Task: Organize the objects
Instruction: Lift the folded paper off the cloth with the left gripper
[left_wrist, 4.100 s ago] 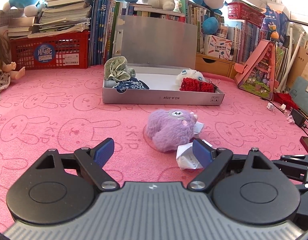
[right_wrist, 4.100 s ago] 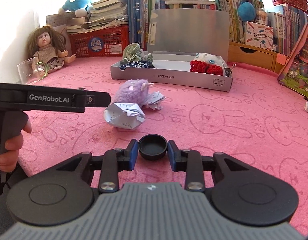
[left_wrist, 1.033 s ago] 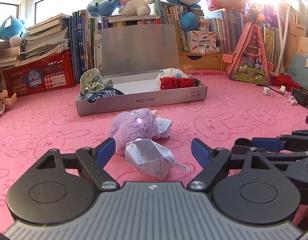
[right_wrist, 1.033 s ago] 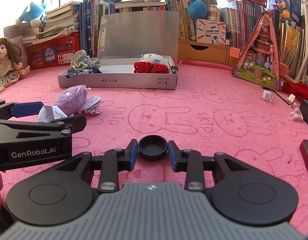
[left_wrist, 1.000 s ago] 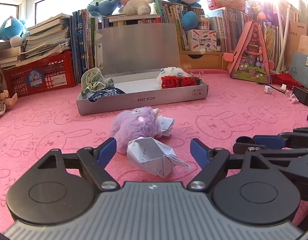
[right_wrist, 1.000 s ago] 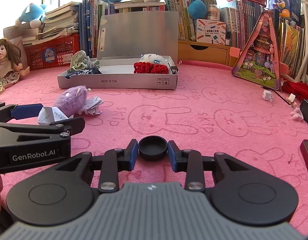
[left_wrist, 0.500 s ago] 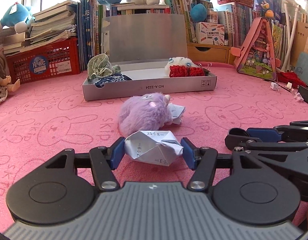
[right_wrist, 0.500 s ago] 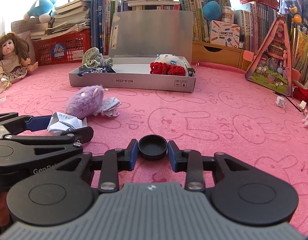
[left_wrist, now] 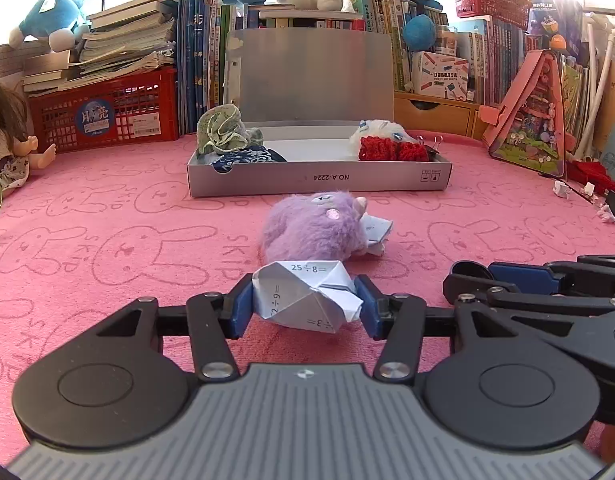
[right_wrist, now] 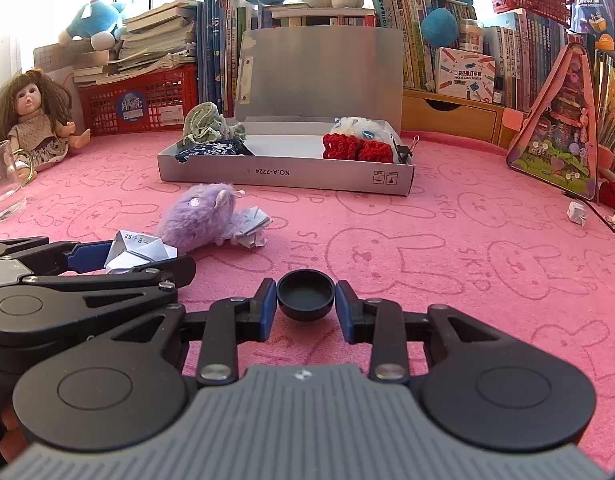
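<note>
My left gripper point(left_wrist: 305, 306) is shut on a folded white paper piece point(left_wrist: 303, 296) printed with sums, held just above the pink mat; it also shows in the right wrist view point(right_wrist: 137, 250). My right gripper point(right_wrist: 306, 304) is shut on a small black cap point(right_wrist: 306, 294). A purple fluffy toy point(left_wrist: 313, 230) lies just beyond the paper, with a second folded paper point(left_wrist: 375, 232) against its right side. An open silver box point(left_wrist: 319, 178) stands further back, holding green and blue cloth items point(left_wrist: 227, 136) at its left and a red knitted piece point(left_wrist: 393, 150) at its right.
A doll point(right_wrist: 35, 120) and a glass cup point(right_wrist: 3, 184) are at the far left. A red basket point(left_wrist: 103, 114), books and plush toys line the back. A pink triangular toy house point(left_wrist: 531, 120) stands at the right, with small paper scraps point(right_wrist: 577, 212) near it.
My left gripper moved forward and closed on the folded paper, which had lain free between its open fingers. The right gripper still holds the black cap.
</note>
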`<state>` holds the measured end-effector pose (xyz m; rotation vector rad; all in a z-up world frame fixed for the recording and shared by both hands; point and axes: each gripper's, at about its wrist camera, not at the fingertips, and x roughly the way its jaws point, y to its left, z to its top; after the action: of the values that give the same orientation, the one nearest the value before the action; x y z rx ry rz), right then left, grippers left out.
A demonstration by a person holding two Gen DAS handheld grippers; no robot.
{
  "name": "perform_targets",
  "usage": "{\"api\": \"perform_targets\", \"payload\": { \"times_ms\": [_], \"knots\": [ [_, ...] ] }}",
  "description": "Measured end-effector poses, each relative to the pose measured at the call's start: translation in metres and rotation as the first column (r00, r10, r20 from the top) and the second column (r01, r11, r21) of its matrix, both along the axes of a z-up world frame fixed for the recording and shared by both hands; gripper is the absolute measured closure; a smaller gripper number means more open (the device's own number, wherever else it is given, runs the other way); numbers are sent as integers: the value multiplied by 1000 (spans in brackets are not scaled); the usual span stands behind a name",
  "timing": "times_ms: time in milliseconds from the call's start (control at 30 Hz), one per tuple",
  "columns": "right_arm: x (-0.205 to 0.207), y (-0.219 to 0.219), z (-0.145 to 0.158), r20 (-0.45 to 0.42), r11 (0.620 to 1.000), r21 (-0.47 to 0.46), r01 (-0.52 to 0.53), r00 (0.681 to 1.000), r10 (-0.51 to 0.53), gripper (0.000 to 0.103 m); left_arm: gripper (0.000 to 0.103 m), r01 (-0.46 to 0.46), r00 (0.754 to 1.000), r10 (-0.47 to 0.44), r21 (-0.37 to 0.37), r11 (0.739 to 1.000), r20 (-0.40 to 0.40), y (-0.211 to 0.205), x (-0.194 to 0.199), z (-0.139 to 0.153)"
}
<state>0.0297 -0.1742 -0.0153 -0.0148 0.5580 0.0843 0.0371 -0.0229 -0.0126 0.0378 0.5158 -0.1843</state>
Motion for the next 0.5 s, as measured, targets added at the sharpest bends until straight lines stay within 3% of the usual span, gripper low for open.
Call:
{"api": "perform_targets", "payload": {
  "times_ms": [500],
  "knots": [
    [1, 1, 17, 47, 1000, 14, -1, 999, 0, 64, 45, -16, 1000, 17, -28, 999, 11, 4, 2, 21]
  ]
}}
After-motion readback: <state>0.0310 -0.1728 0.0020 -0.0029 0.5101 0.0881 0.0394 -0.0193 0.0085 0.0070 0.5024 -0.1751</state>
